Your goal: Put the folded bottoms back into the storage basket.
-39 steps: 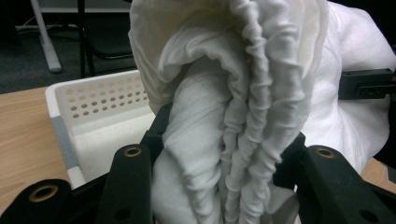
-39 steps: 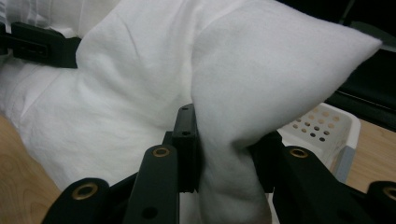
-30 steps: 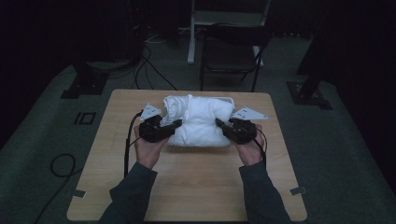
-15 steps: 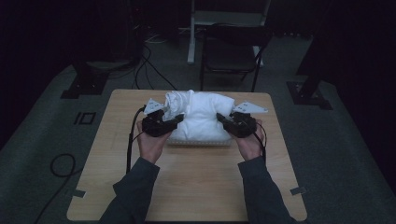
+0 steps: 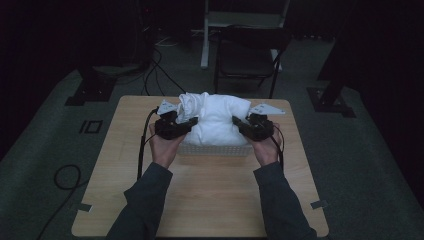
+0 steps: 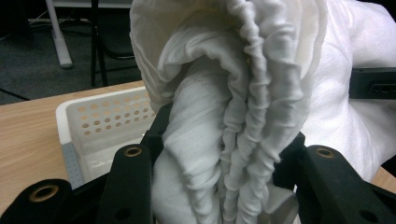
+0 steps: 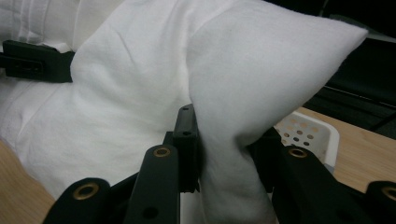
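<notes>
- Worktop (image 5: 200,200): light wood, rectangular, on dark grey floor (image 5: 370,165).
- Basket (image 5: 215,148): white, perforated walls, sits directly on worktop, toward the far half, roughly centred side to side. In left gripper view, its near corner (image 6: 93,126) rests flat on the wood.
- Near half of worktop bare wood.
- Tape tabs at near corners: one left (image 5: 82,206), one right (image 5: 318,204), each running from worktop edge onto floor.
- Chair (image 5: 247,55) on floor beyond far edge.
</notes>
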`<control>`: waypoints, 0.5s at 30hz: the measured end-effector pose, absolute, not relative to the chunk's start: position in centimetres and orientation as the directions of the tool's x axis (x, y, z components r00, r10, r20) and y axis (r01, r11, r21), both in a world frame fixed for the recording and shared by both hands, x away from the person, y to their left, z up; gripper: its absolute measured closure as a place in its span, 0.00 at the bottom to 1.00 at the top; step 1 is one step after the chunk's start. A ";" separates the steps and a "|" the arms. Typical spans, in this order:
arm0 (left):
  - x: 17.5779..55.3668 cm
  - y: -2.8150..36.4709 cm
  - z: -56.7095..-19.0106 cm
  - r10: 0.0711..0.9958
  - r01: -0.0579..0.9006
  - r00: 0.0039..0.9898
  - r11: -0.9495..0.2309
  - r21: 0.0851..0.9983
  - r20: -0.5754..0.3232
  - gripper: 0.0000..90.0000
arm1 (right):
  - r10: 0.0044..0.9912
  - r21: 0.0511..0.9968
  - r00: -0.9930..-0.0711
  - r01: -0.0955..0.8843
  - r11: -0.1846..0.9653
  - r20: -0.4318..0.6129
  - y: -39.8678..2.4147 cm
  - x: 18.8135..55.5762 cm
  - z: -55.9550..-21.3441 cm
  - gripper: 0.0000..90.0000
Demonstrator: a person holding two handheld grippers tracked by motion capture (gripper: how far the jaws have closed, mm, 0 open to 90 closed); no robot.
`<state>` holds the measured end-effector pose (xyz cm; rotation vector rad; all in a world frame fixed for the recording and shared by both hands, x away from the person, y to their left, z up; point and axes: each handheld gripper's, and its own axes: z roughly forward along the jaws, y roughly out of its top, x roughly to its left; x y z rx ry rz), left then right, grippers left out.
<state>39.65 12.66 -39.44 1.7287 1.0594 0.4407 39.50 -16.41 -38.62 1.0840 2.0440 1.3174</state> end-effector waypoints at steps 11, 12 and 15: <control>40.8 12.6 -39.5 0.819 0.439 0.547 -0.105 0.892 -0.173 0.61 | 0.825 0.903 -0.564 0.375 0.210 0.043 -16.4 40.4 -38.8 0.79; 40.9 12.6 -39.6 0.820 0.440 0.545 -0.102 0.892 -0.175 0.61 | 0.826 0.903 -0.562 0.375 0.212 0.040 -16.3 40.5 -38.8 0.79; 41.2 12.7 -39.6 0.822 0.441 0.543 -0.103 0.892 -0.173 0.61 | 0.828 0.902 -0.559 0.375 0.214 0.036 -16.2 40.8 -38.8 0.79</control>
